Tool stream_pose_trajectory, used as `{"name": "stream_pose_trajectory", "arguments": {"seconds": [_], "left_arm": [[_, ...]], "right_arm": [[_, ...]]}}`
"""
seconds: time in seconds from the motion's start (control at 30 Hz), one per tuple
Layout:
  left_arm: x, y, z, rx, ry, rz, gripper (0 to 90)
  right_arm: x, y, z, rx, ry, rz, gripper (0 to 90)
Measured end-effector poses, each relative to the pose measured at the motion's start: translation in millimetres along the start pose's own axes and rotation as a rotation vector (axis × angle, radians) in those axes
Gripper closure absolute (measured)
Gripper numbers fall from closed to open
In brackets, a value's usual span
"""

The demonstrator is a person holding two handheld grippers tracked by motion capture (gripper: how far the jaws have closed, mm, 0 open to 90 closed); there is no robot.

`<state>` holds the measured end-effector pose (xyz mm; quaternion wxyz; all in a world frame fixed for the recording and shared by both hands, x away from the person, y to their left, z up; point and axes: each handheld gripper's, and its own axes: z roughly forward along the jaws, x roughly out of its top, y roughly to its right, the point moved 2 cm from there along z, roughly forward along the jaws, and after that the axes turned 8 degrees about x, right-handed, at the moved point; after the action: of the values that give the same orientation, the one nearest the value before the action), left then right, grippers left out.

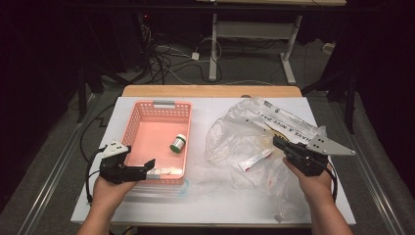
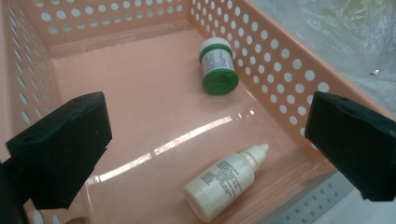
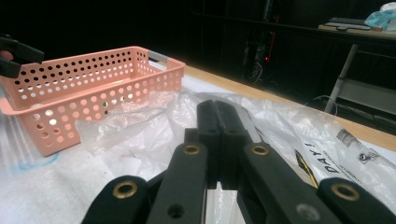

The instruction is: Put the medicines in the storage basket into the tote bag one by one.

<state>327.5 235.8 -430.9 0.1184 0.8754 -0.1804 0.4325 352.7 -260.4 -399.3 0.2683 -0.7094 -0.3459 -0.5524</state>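
White sheeting covers the table [image 1: 161,205] where the left gripper [image 2: 205,154], jaws apart, hovers over a small dropper bottle [image 2: 226,182] lying between them in the pink basket [image 2: 289,93], light, smooth, best pinched across its body, while the right gripper [image 3: 223,116] sits closed on nothing.

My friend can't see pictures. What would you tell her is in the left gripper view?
Two open black jaws of the left gripper hang over a pink basket with holes in its walls. Inside lie a white dropper bottle on its side and a small green-and-white jar, apart from each other. Crinkly clear plastic lies outside the basket.
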Motion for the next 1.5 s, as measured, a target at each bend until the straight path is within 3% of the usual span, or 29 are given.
{"name": "stream_pose_trajectory", "arguments": {"seconds": [0.23,0.47,0.67,0.87,0.97,1.17,1.3,1.5], "left_arm": [[-1.2,0.3,1.9,-0.019,-0.005,0.002,5.4],[-2.0,2.6,3.1,-0.05,-0.01,0.012,17.5],[-2.4,7.4,3.2,-0.088,-0.017,0.039,35.6],[0.2,9.9,5.7,-0.08,-0.055,0.057,56.3],[6.0,8.4,8.9,-0.101,-0.104,0.043,65.7],[14.0,5.1,17.1,-0.136,-0.243,0.078,86.8],[18.6,3.9,25.4,-0.161,-0.388,0.12,88.2],[21.7,2.6,34.6,-0.195,-0.554,0.14,88.2]], "right_arm": [[-0.8,0.0,-0.2,-0.003,-0.007,0.002,90.0],[-1.1,0.5,0.0,-0.001,-0.006,0.0,90.0],[-1.6,0.9,0.2,0.002,-0.005,0.0,90.0],[-2.3,0.2,0.7,0.002,-0.012,0.004,90.0],[-2.5,-0.6,1.3,0.004,-0.013,0.004,90.0],[-2.5,-0.3,1.5,0.002,-0.012,0.005,90.0],[-2.7,0.1,1.2,0.004,-0.013,0.004,90.0],[-2.3,0.4,0.4,0.003,-0.012,0.004,90.0]]}}
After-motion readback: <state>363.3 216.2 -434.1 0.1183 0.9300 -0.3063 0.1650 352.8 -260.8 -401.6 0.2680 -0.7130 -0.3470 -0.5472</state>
